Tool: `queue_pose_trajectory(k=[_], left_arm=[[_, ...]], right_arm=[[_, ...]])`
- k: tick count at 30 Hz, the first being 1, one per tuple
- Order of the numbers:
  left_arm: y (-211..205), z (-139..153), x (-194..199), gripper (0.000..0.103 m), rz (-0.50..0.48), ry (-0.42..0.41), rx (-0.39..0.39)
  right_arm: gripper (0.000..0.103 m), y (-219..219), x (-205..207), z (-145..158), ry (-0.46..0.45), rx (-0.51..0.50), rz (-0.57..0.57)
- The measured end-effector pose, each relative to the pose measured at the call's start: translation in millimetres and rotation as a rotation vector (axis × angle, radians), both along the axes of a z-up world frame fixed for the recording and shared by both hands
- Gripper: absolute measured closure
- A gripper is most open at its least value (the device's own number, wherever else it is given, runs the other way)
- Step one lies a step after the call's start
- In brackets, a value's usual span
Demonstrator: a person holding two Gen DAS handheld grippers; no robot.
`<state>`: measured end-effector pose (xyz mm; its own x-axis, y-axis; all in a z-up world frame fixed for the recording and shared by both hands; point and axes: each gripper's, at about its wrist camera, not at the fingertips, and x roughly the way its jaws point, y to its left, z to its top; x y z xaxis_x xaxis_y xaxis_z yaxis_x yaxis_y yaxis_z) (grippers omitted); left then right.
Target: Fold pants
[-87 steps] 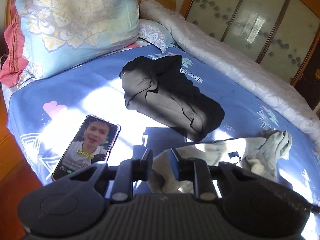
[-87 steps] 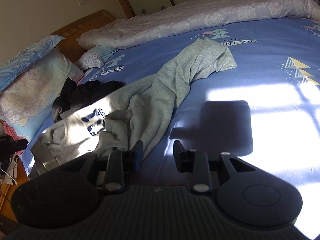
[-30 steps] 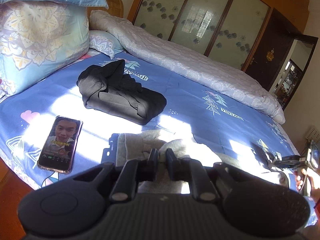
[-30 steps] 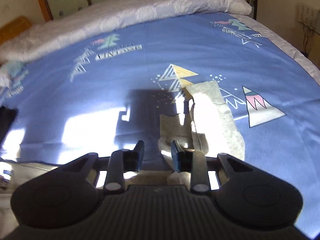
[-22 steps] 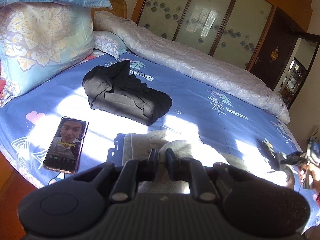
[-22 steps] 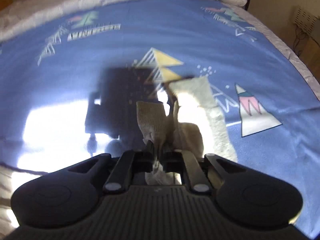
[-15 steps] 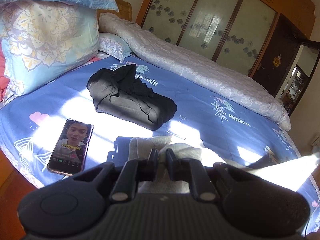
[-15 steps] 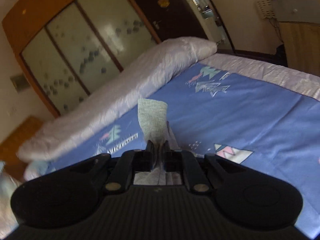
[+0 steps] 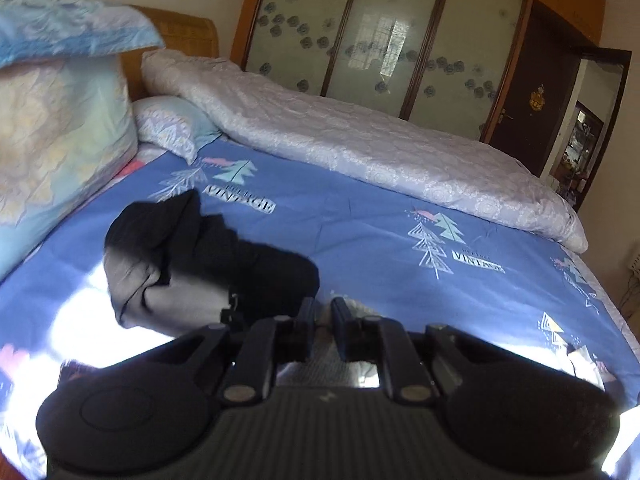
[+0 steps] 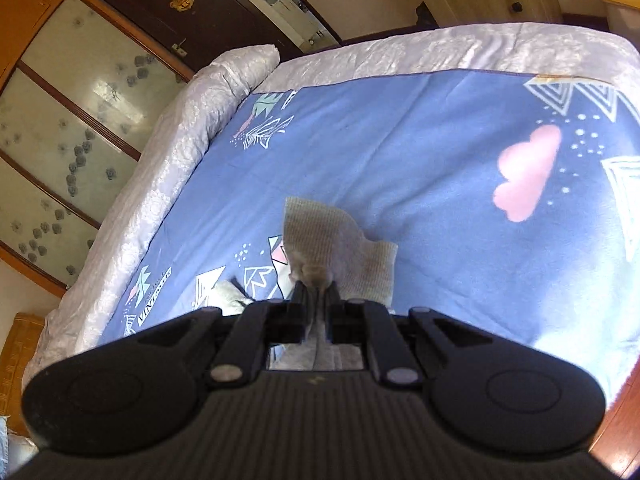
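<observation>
While clamped, both hand-held grippers [image 9: 322, 312] [image 10: 316, 300] pinch grey pants [image 10: 340, 248].

This is a bedroom in a home. A wide bed [image 9: 360, 232] fills the views, covered by a blue sheet [image 10: 400, 152] printed with trees, triangles and pink clouds. A pale quilt [image 9: 360, 148] lies rolled along its far side, and floral pillows [image 9: 60, 128] stack against a woven headboard [image 9: 180, 36]. Behind stands a wooden wardrobe [image 9: 400, 32] with frosted flower-patterned sliding doors, beside a dark door [image 9: 536, 108].
</observation>
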<state>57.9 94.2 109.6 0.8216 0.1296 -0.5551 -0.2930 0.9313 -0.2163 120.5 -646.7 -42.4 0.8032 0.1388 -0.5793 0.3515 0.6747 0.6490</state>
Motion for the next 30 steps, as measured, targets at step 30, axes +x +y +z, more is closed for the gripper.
queue_pose_trajectory(k=[30], left_arm=[[28,-154,-118,0.068,0.121,0.152,-0.274]], right_arm=[[0.061,-83,-95,-92,-0.066,0.511,-0.202]])
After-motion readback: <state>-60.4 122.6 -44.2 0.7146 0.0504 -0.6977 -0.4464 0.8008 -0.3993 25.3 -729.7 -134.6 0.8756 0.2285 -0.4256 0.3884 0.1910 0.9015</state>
